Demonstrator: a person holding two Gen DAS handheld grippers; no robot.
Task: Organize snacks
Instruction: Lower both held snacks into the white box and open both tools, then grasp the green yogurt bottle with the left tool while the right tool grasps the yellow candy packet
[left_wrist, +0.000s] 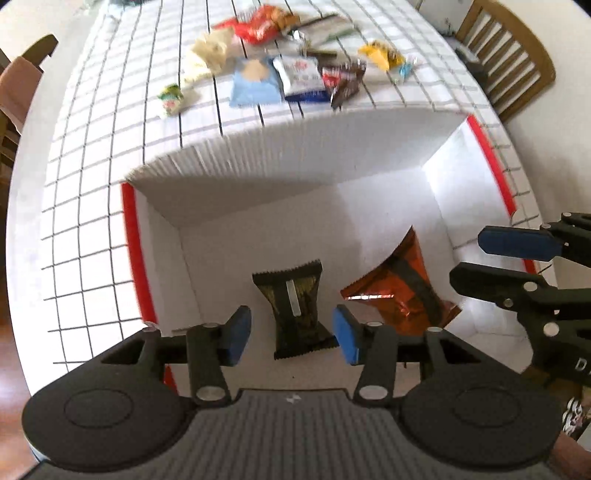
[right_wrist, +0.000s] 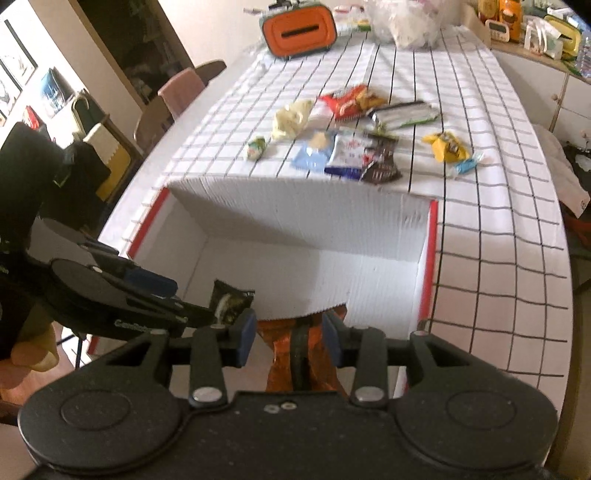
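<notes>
A white corrugated box (left_wrist: 280, 147) (right_wrist: 295, 218) with red-taped edges stands open on the checked tablecloth. On its floor lie a dark packet (left_wrist: 295, 306) (right_wrist: 231, 301) and an orange foil packet (left_wrist: 402, 295) (right_wrist: 280, 339). My left gripper (left_wrist: 291, 338) (right_wrist: 184, 299) hangs open over the dark packet, its pads clear of the wrapper. My right gripper (right_wrist: 290, 336) (left_wrist: 467, 258) is above the orange packet with a gap between its pads and nothing in it. Beyond the box, several loose snacks (left_wrist: 295, 74) (right_wrist: 351, 147) lie scattered on the cloth.
An orange-lidded container (right_wrist: 299, 31) and a clear plastic bag (right_wrist: 406, 22) stand at the table's far end. A wooden chair (left_wrist: 506, 55) is at the right side, other chairs (right_wrist: 177, 99) at the left. A hand (right_wrist: 29, 354) holds the left gripper.
</notes>
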